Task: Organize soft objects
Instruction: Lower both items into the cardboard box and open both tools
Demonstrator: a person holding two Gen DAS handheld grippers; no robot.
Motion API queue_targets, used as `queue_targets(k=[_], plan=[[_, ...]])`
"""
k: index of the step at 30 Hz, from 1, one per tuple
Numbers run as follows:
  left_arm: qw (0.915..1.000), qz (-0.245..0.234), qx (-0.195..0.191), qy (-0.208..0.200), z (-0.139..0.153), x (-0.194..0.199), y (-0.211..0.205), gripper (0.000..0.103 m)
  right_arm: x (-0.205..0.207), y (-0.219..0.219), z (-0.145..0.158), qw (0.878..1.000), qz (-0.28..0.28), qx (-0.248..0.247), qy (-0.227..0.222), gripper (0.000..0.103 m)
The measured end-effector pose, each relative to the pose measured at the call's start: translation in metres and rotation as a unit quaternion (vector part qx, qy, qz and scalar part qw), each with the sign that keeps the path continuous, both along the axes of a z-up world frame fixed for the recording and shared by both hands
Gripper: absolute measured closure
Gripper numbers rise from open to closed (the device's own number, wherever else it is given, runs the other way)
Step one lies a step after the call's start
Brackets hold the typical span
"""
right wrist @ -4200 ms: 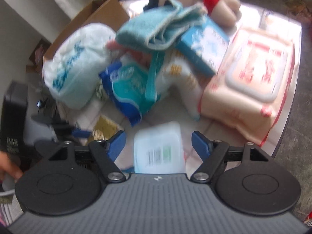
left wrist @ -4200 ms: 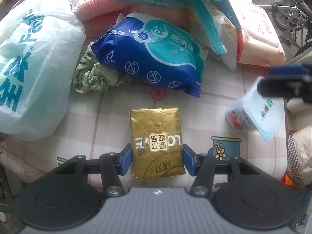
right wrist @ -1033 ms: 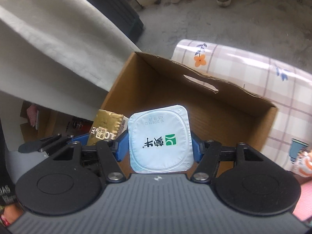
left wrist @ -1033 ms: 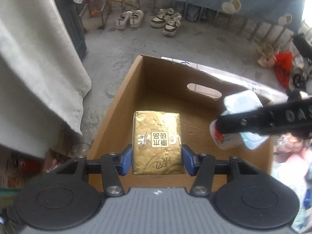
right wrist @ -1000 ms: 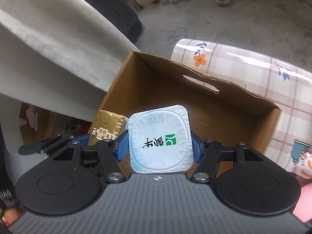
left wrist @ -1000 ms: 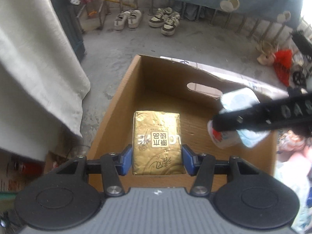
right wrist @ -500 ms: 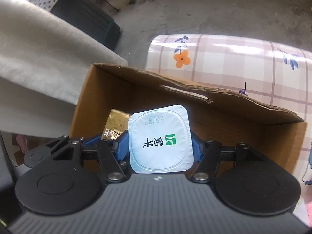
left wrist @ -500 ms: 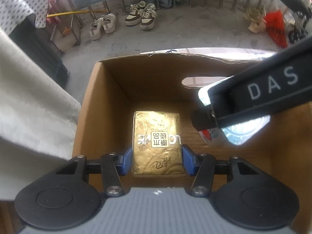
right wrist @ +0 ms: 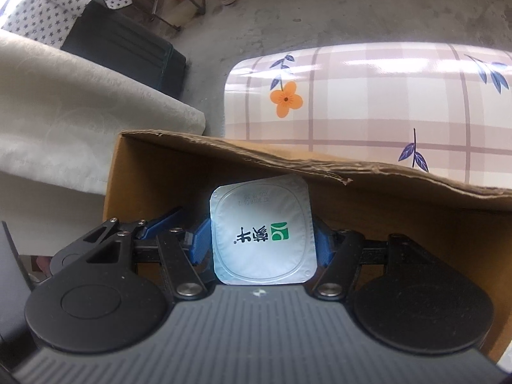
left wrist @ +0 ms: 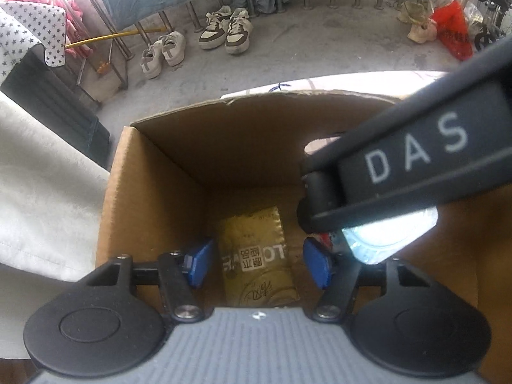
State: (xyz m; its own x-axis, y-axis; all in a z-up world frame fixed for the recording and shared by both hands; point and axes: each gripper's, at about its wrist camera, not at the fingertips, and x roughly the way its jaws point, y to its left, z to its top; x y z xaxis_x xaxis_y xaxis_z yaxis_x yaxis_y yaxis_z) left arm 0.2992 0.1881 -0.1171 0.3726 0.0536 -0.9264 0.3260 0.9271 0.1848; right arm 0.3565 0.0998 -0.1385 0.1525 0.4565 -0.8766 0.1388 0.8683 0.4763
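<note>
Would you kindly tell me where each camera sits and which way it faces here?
Left wrist view: sits on the left tongs, looking steeply down into the cardboard box; its blue pads stand apart from the gold packet, having just been opening; the right tongs' black arm crosses at the right.
Right wrist view: sits on the right tongs, looking down over the box edge; pads grip the yogurt cup; the left tongs show at lower left.
Shared: the box, the yogurt cup and the floor with shoes.
</note>
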Motion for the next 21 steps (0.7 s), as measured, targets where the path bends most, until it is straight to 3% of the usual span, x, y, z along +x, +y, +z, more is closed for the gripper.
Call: queue_targets(k=[7, 12, 21], plan=[[0.9993, -0.012, 0.034, 0.003, 0.006, -0.011, -0.01, 0.017, 0.002, 0.002, -0.007, 1.0, -0.004, 0.016, -0.004, 0.04], [0.9994, -0.004, 0.031, 0.016, 0.006, -0.014, -0.006, 0.017, 0.004, 0.002, -0.009, 0.999, -0.016, 0.05, -0.006, 0.038], [0.9985, 0.043, -0.012, 0.031, 0.024, -0.021, 0.009, 0.017, -0.006, -0.013, 0.025, 0.999, -0.005, 0.049, -0.024, 0.037]])
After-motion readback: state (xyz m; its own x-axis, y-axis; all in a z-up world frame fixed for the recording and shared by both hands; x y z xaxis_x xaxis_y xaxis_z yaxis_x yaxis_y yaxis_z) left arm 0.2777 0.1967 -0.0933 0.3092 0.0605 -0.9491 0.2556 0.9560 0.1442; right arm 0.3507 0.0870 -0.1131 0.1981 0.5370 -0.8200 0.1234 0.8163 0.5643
